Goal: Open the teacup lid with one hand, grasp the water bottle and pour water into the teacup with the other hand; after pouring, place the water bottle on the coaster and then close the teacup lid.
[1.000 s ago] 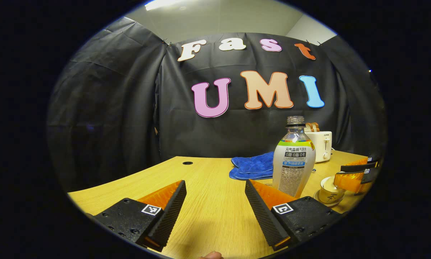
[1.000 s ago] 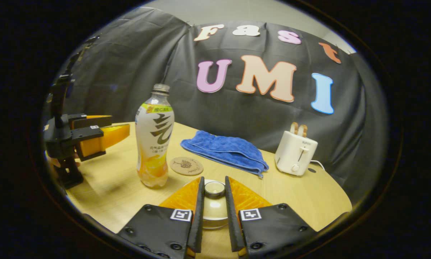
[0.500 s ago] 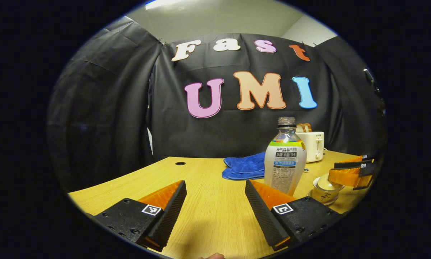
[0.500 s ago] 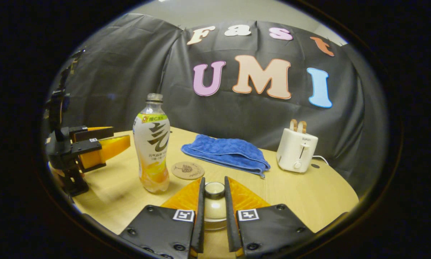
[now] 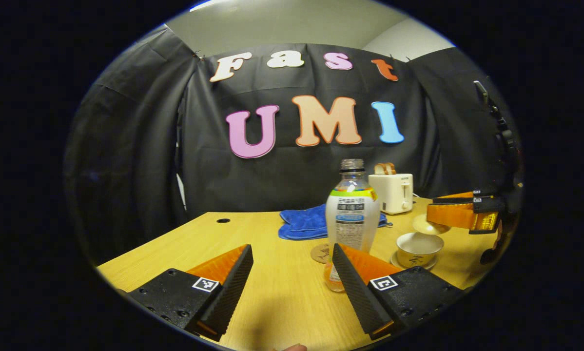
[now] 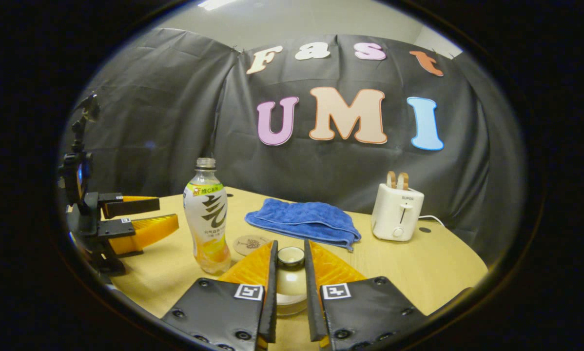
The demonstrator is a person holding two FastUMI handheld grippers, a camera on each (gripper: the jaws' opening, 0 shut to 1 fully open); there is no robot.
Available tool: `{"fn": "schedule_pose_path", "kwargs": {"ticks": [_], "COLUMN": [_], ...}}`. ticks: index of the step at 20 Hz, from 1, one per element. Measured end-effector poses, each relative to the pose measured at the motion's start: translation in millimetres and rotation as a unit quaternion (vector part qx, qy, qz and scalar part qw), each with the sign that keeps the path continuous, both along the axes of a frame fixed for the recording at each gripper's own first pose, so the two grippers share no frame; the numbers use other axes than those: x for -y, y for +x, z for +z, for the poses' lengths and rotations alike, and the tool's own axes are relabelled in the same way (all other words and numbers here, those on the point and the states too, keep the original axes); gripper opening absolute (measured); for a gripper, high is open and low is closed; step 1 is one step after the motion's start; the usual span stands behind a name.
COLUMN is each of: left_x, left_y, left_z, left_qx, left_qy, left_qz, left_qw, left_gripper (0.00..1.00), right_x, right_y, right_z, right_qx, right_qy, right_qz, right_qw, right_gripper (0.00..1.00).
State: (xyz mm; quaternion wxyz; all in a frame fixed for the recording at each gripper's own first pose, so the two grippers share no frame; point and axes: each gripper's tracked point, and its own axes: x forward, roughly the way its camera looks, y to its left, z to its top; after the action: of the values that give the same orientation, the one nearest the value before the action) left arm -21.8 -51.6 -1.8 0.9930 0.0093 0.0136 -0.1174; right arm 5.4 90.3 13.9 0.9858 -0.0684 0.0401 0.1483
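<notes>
Holding lid (image 6: 291, 273) clamped, right gripper (image 6: 290, 292) has lifted it off teacup (image 5: 415, 246); left gripper (image 5: 292, 278), fingers apart, now faces bottle (image 5: 351, 219).

A staged recording booth, not a real kitchen: black cloth wall (image 6: 175, 122) drapes behind a pale wooden tabletop (image 6: 418, 263) with a cable hole, under a plain ceiling light. Household props sit on it (a white toaster (image 6: 397, 212) holding bread, a folded blue towel (image 6: 304, 222)).

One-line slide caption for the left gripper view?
Open left tool nears the water bottle; right tool holds the lid above the uncovered teacup.
</notes>
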Motion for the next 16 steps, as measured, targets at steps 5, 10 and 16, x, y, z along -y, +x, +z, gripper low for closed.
{"fn": "schedule_pose_path", "kwargs": {"ticks": [5,10,16], "left_x": [33,44,56], "left_y": [-1,6,14], "left_z": [-10,-12,-16], "left_qx": [-0.032,-0.044,-0.050], "left_qy": [-0.008,0.003,0.010], "left_qz": [-0.058,-0.078,-0.090], "left_qw": [0.998,0.996,0.995], "left_gripper": [0.96,0.96,0.94], "right_x": [13,27,38], "right_y": [-5,-9,-11], "right_z": [11,20,23], "right_qx": [0.008,0.018,0.020], "right_qy": [0.012,0.018,0.023], "right_qz": [-0.010,-0.022,-0.030], "right_qw": [1.000,0.999,0.999], "right_gripper": [0.31,0.31,0.29]}}
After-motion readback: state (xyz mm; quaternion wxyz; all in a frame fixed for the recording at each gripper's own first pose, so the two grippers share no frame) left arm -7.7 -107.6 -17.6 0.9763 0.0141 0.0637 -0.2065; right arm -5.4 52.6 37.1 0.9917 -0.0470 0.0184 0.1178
